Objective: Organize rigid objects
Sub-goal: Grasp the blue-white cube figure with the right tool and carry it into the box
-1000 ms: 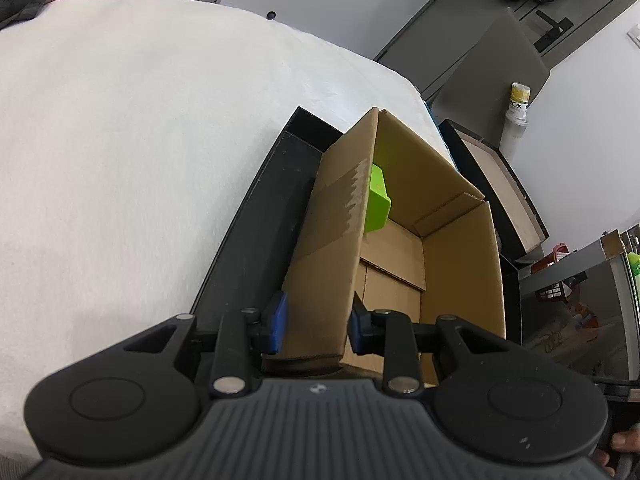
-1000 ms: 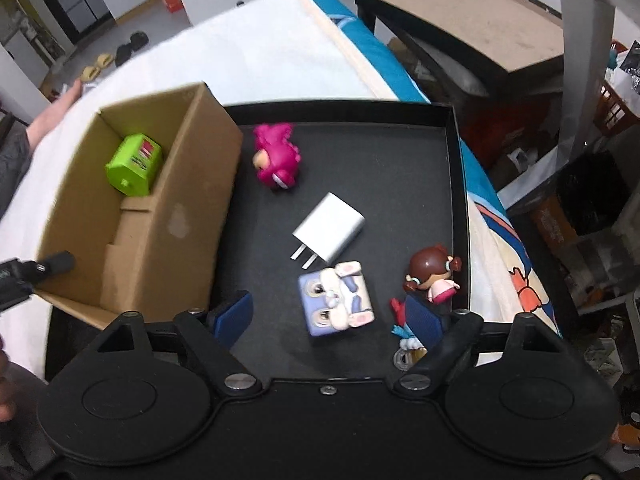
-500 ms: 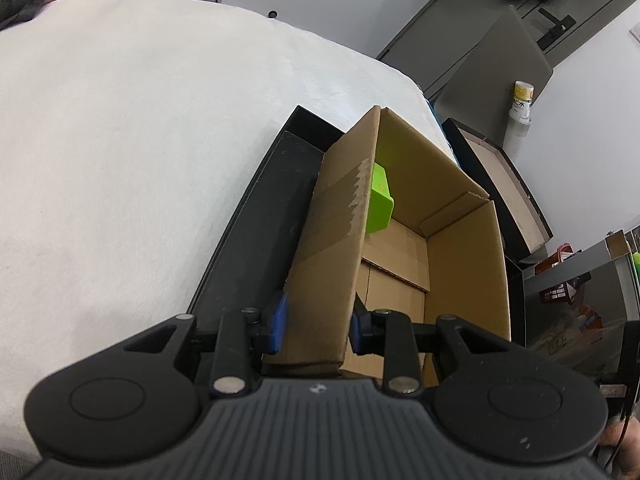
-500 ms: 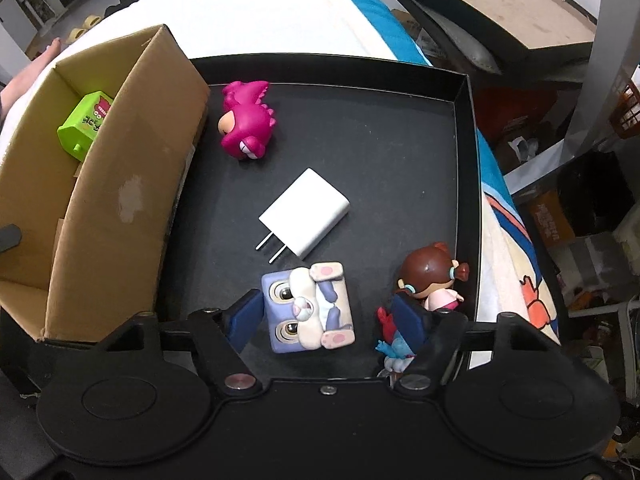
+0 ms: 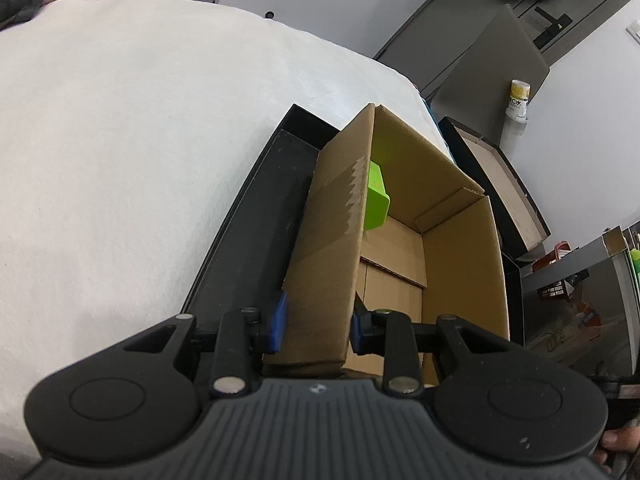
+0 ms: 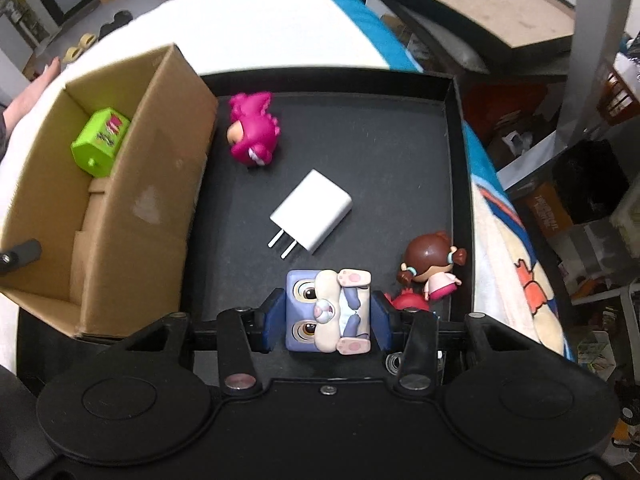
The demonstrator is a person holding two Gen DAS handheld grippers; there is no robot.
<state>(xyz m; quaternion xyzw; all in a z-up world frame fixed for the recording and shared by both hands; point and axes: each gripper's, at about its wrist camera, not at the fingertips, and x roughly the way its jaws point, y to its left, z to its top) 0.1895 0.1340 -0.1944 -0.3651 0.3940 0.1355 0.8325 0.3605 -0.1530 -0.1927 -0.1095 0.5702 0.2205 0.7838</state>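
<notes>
Both claws are gripping: the left gripper [image 5: 317, 326] is pinching the near wall of the open brown cardboard box [image 5: 332, 248], while the right gripper [image 6: 325, 321] is clamping the blue cube-shaped bunny toy [image 6: 329, 311] on the black tray [image 6: 456, 168]. Beyond it are lying a white plug charger [image 6: 314, 210] and a pink dinosaur figure [image 6: 253, 130]; a green toy block [image 6: 100, 146] is sitting inside the box.
</notes>
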